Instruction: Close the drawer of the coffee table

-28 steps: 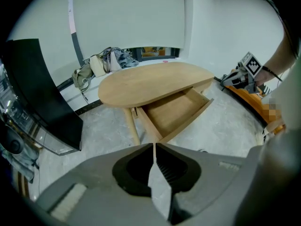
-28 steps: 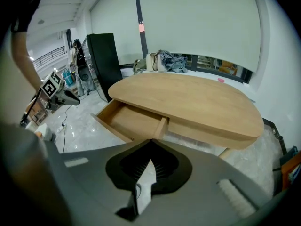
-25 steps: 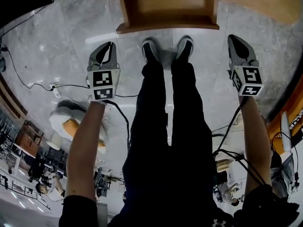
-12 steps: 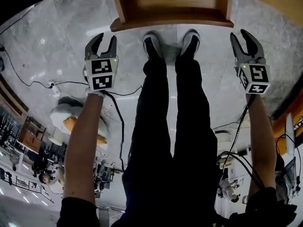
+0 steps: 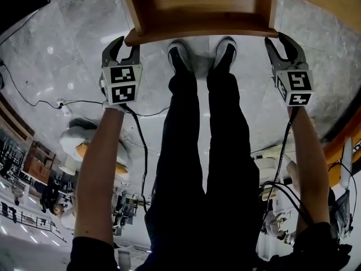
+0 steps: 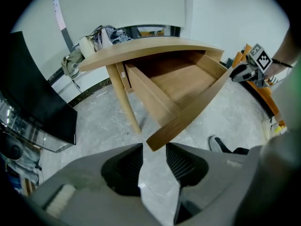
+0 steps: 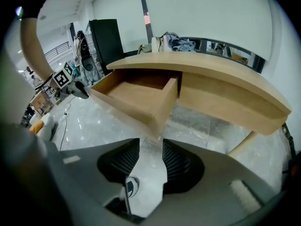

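The coffee table's wooden drawer stands pulled out, its front panel just above the person's shoes. My left gripper sits at the panel's left end and my right gripper at its right end. Both sets of jaws have just been opening and now stand wide, with nothing pressed between them. In the left gripper view the panel's corner lies just ahead of the left gripper. In the right gripper view the drawer's corner lies just ahead of the right gripper.
The person's legs and shoes stand between the grippers, below the drawer. Cables trail over the grey tiled floor at the left. A table leg, a black cabinet and bundled cloth lie behind the table.
Both grippers have come down to the two ends of the drawer front, and their jaws went from shut to wide open.
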### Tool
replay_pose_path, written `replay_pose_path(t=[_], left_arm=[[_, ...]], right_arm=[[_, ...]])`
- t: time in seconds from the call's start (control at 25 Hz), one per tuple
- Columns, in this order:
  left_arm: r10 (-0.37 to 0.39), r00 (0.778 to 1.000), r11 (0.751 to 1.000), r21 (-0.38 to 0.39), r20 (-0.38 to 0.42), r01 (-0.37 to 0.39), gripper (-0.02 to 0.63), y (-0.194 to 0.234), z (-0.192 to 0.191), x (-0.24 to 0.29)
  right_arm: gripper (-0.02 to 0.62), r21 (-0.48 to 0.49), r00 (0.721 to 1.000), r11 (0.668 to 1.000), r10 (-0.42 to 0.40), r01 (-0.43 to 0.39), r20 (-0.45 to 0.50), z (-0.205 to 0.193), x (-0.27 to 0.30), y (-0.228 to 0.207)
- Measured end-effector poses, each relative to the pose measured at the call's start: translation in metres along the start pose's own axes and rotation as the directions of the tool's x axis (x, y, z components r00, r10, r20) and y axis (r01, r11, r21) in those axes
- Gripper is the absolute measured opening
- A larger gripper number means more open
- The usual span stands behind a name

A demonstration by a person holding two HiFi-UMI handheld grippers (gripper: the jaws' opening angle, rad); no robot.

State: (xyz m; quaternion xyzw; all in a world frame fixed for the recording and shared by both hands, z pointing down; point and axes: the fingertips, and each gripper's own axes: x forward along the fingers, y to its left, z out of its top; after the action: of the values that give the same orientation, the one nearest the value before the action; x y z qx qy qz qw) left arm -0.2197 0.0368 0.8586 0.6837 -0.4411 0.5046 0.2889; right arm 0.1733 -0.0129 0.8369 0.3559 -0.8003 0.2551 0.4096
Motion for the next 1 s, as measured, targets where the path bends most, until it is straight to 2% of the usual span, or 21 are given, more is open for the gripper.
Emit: replay_pose_path(t=[0.24,0.4,0.64,1.0], left_arm=[[-0.008,1.0,1.0,-0.024,-0.01,0.008,0.16,-0.007,0.001,0.013],[-0.009,1.0,0.997,-0.076,-0.013,0.008,0.146,-0.004,0.0,0.012],[-0.039,0.999,0.988,-0.148,-0.026,0.035,0.141,-0.009,0.001,0.011],[-0.055,0.998,0.981,-0.188,-0.025,0.05,0.141,-0.007,0.002,0.007]], right_arm=[[0.14,0.011,1.0,1.0,-0.02,0.02,0.018,0.001,0.011,-0.003],[0.118,0.057,0.999,0.998,-0.007,0.005,0.033,0.009,0.015,0.002],[0.115,0.124,0.999,0.992,0.007,-0.011,0.033,0.006,0.014,0.003],[0.112,0.168,1.0,0.986,-0.006,0.003,0.017,0.012,0.01,0.002]])
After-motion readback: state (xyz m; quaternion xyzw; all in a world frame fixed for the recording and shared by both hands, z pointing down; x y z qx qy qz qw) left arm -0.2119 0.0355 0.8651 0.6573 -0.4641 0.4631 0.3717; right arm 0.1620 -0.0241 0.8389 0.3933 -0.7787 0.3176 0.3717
